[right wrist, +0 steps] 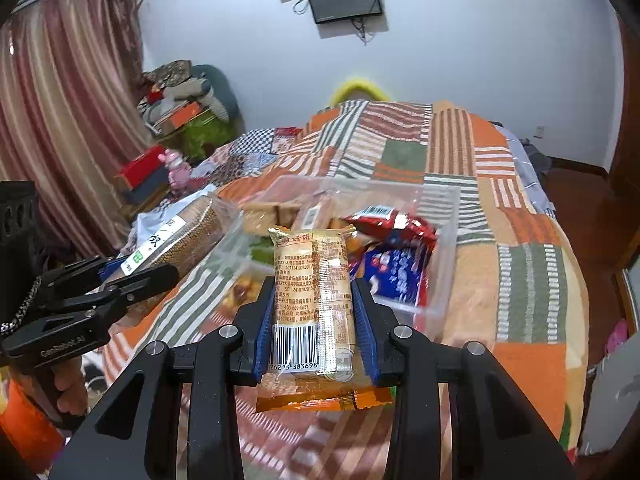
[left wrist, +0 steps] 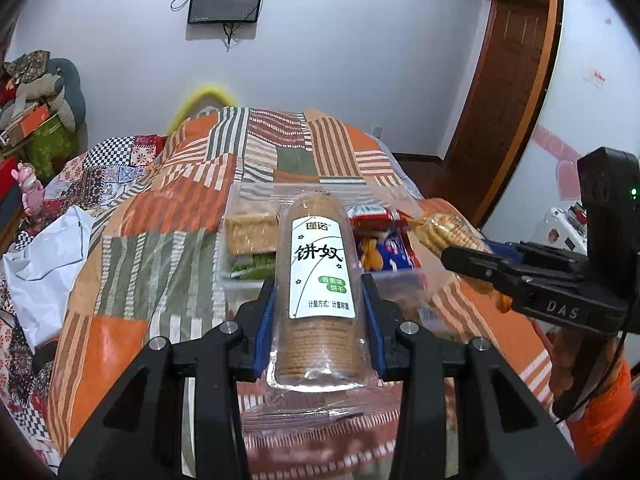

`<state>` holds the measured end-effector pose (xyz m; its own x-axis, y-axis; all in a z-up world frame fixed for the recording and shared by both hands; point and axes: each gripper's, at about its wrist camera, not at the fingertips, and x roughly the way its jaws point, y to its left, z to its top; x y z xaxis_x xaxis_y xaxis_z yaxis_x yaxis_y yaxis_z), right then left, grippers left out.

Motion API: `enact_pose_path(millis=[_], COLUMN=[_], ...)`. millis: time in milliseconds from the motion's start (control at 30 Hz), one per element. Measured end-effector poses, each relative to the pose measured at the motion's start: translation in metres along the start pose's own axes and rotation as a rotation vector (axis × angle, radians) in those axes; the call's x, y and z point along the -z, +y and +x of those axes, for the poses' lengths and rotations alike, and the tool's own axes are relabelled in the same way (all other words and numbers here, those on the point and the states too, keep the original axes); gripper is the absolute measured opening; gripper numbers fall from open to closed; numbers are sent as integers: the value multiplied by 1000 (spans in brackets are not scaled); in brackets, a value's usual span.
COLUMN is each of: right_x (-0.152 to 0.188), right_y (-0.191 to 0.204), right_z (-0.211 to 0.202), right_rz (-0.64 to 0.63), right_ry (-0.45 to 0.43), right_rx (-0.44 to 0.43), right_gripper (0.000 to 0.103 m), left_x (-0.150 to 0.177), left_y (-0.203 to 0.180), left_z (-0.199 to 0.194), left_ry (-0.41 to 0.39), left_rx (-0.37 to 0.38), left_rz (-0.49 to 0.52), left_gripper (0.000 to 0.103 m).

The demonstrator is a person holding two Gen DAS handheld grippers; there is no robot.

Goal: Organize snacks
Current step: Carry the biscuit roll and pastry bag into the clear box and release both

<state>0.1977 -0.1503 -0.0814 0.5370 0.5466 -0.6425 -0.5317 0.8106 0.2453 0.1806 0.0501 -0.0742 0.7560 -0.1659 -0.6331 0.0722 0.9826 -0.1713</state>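
My left gripper [left wrist: 320,300] is shut on a clear sleeve of round brown biscuits [left wrist: 318,280] with a white label, held above the bed in front of a clear plastic bin [left wrist: 240,280]. My right gripper [right wrist: 314,308] is shut on a yellow-orange biscuit packet [right wrist: 312,292] with a barcode, held just before the same bin [right wrist: 444,264]. The bin holds several snacks: a red packet [right wrist: 392,220], a blue packet [right wrist: 396,272], pale cakes [left wrist: 250,230]. Each gripper shows in the other's view, the right gripper [left wrist: 452,258] at the right and the left gripper [right wrist: 168,270] at the left.
The bin rests on a bed with an orange, green and striped patchwork quilt [left wrist: 160,220]. A white plastic bag [left wrist: 44,252] lies at the left. Boxes and cushions [right wrist: 184,104] are piled by the curtain. A monitor [left wrist: 226,0] hangs on the wall. A wooden door [left wrist: 508,80] stands at the right.
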Motion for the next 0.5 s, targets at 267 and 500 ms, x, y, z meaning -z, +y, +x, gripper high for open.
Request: enact_pose_path(millis=[267, 500], right_x=[-17, -25], right_y=[-12, -15], right_z=[36, 68], right_rz=[5, -18], right_ry=[50, 103], right_rx=[-12, -20], right_gripper=[33, 33], left_x=[-24, -38], left_y=[6, 11], left_z=[36, 71], left_ry=[17, 40], left_rx=[-8, -16], left_rz=[-8, -16], left_gripper=[39, 39])
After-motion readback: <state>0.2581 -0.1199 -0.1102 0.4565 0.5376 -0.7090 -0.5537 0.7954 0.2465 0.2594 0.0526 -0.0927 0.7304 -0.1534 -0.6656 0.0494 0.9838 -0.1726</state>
